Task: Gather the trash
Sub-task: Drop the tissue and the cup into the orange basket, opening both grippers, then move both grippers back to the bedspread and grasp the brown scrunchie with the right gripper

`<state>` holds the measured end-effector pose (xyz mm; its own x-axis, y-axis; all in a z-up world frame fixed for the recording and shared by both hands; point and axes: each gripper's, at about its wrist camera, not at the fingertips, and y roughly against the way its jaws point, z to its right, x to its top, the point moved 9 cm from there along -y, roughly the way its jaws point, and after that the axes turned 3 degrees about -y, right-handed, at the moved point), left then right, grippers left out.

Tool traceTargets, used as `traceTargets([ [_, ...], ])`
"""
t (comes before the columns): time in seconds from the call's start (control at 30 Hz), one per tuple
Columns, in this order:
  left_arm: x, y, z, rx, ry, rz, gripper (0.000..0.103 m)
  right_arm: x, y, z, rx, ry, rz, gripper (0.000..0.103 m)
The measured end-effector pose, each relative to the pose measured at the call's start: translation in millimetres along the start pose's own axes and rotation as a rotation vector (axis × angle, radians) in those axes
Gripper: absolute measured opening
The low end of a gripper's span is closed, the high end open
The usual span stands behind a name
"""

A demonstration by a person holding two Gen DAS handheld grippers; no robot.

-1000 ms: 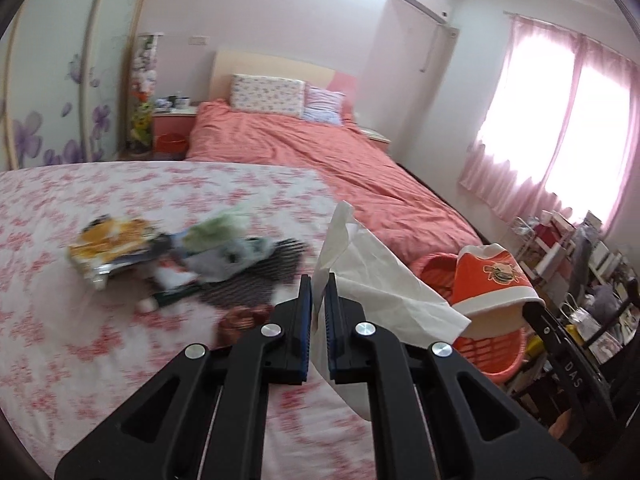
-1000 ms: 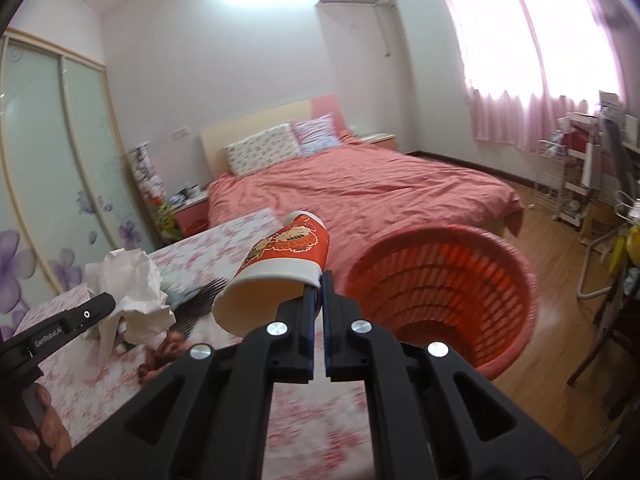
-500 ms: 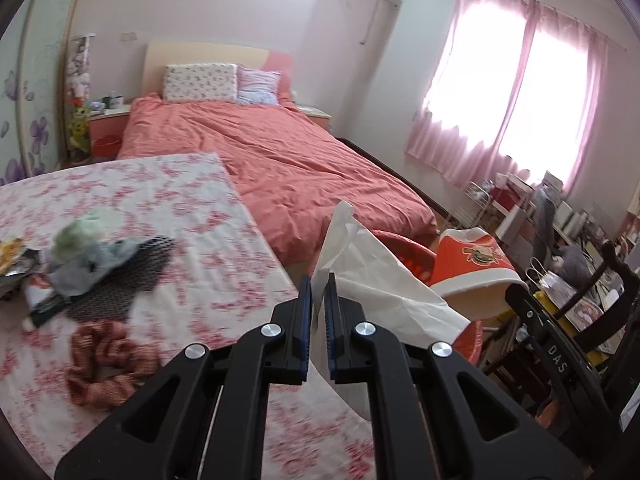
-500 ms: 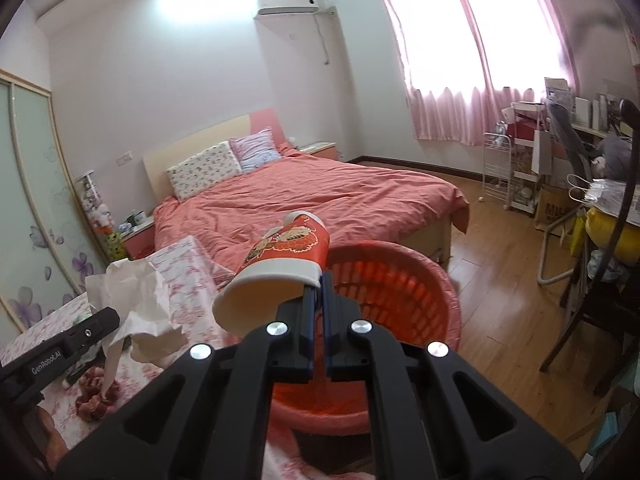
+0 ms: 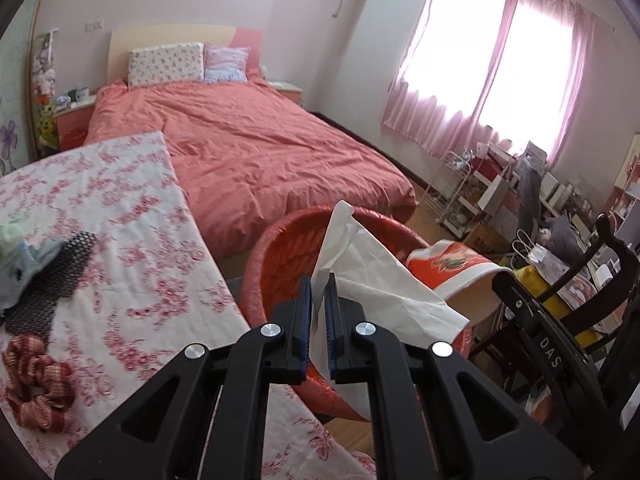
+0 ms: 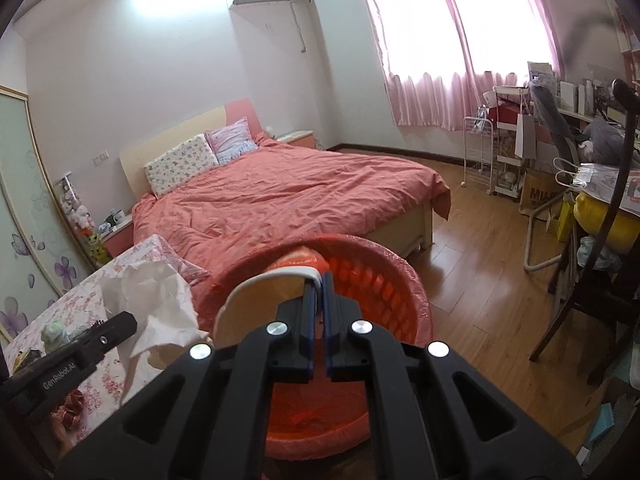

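My left gripper is shut on a white crumpled tissue and holds it over the near rim of the red trash basket. My right gripper is shut on the rim of a red and white paper cup, tipped with its mouth toward me, over the same basket. The cup also shows in the left wrist view, and the tissue in the right wrist view. The left gripper's side shows at the lower left of the right wrist view.
The floral-cloth table on the left holds a black mesh piece, a pale cloth and a red scrunchie. A bed lies behind. Chairs and a cluttered desk stand on the right.
Both grippers have swung right, away from the table, and now hang over the basket. The cup has tipped down into the basket's mouth. Both grips are unchanged.
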<state>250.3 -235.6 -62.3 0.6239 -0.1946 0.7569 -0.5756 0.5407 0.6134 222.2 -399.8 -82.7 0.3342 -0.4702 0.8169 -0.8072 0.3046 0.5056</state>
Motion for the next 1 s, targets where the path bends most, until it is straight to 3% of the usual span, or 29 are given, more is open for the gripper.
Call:
traceTargets([
  [0.07,-2.5,-8.7,1.5,0.001,0.005,-0.023,0.007,-0.5,-7.4,2.3,-0.002,0.001,-0.017,0.010],
  [0.13,-4.7,-14.9,3.6,0.003,0.005,-0.046,0.019,-2.2,-13.3,4.7,-0.006,-0.002,-0.029,0.011],
  [0.27,-8.6,-13.7,1.0,0.028,0.009,-0.052,0.039,-6.9,-13.2,8.3,-0.016,-0.001,-0.040,0.026],
  [0.7,-5.7,19.6,-27.3,0.070,0.023,-0.007,0.044,-6.1,19.3,-9.2,-0.003,0.029,-0.010,0.027],
  [1.0,-17.4,58.3,-67.3,0.154,0.048,0.024,0.046,-13.7,41.9,-52.7,0.061,0.086,-0.009,0.028],
])
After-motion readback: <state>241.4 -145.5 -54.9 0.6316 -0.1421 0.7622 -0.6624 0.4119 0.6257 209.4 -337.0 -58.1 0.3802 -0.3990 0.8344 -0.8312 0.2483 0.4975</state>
